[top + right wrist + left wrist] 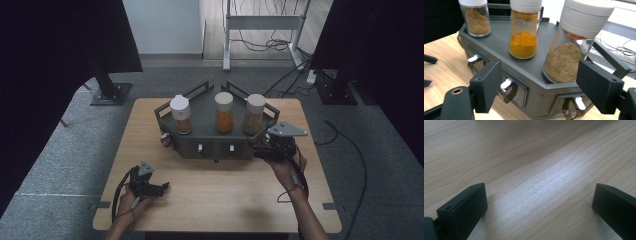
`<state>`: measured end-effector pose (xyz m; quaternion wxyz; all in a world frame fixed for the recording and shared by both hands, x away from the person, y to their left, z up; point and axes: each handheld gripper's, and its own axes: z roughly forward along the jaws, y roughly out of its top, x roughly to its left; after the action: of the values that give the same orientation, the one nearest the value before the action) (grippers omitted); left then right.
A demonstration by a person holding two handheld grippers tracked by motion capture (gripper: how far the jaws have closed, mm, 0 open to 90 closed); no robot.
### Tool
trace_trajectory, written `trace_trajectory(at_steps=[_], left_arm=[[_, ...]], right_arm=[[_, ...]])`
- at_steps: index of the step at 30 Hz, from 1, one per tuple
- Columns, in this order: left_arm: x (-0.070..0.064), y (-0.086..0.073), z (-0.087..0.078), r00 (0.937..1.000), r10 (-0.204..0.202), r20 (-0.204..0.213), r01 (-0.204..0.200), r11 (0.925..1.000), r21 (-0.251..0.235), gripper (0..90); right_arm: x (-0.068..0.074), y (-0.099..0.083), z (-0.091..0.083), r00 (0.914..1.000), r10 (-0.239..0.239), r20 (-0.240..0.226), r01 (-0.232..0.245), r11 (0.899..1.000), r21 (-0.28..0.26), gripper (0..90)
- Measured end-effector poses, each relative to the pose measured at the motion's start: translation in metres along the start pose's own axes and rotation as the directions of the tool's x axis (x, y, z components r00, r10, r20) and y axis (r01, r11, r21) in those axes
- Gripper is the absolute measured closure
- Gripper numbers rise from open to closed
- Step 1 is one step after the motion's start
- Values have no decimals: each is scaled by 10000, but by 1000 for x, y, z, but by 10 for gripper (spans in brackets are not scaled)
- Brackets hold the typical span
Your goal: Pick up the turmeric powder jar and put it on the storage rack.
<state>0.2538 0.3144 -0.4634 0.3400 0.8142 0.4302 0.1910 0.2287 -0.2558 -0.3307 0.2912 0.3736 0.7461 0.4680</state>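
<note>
Right gripper (pixel 537 85) at the rack (pixel 534 72), left gripper (pixel 539 202) low over table (pixel 499 150), both fingers spread.

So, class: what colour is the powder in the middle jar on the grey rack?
Bright orange powder in the middle jar, clearest in the right gripper view.

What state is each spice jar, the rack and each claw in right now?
Left glass jar of brown spice: upright, capped.
Middle glass jar of orange spice: upright, capped.
Right glass jar of tan spice: upright, capped.
Dark grey metal rack: holding all three jars.
Left claw: open, empty, over the table.
Right claw: open, at the rack.
</note>
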Motion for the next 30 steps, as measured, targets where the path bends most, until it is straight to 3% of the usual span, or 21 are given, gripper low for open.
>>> trace_trajectory(at_steps=[19, 30], left_arm=[[0, 0, 0, 10000, -5, 13, 5, 10000, 18, 0], [0, 0, 0, 10000, -10, 2, 10, 10000, -15, 0]], right_arm=[[0, -25, 2, 9989, 283, -364, -265, 9985, 488, 207], [5, -34, 2, 9987, 173, -485, -136, 9970, 764, 207]])
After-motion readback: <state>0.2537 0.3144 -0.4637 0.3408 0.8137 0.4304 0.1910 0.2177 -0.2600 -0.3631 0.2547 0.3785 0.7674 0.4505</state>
